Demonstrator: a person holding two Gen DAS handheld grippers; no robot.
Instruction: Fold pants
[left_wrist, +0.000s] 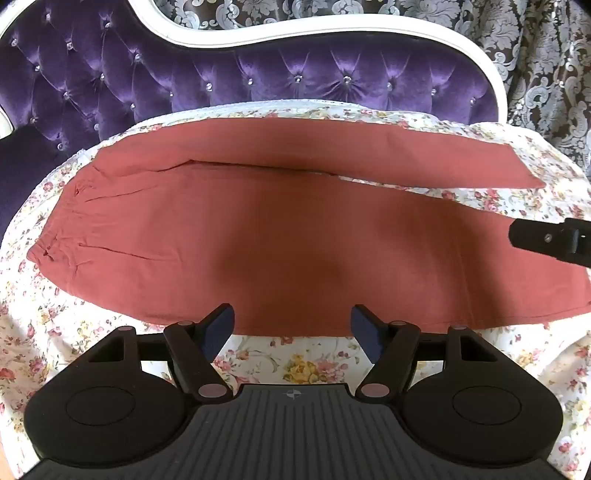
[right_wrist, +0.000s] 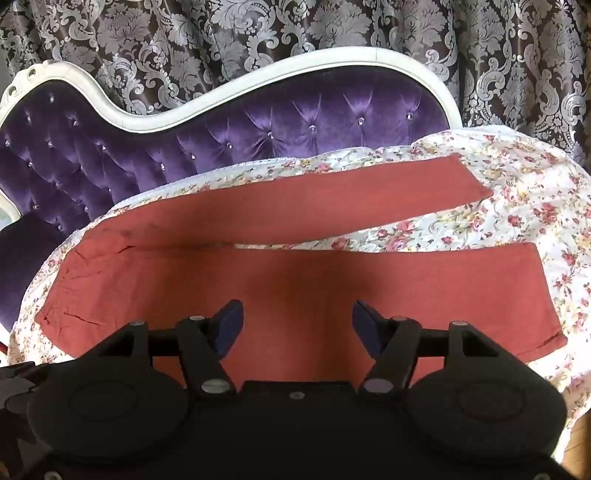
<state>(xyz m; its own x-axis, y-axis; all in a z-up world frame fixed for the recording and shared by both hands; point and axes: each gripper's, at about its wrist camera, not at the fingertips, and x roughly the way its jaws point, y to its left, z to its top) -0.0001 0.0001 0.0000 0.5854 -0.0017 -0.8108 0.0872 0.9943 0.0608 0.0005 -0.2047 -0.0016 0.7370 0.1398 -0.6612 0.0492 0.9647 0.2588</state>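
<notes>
Near leg hem: the left wrist view's right edge cuts the pants (left_wrist: 295, 236) (only there).
Near edge: the right gripper (right_wrist: 297, 317) body hides it.

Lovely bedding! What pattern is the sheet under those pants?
White floral sheet with small pink and yellow roses, clearest in the right wrist view.

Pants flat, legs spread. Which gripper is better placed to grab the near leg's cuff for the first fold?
Probably the right gripper. It hovers open over the near leg of the pants, with the cuff on its side. The left gripper, also open, sits at the near edge closer to the waistband.
</notes>
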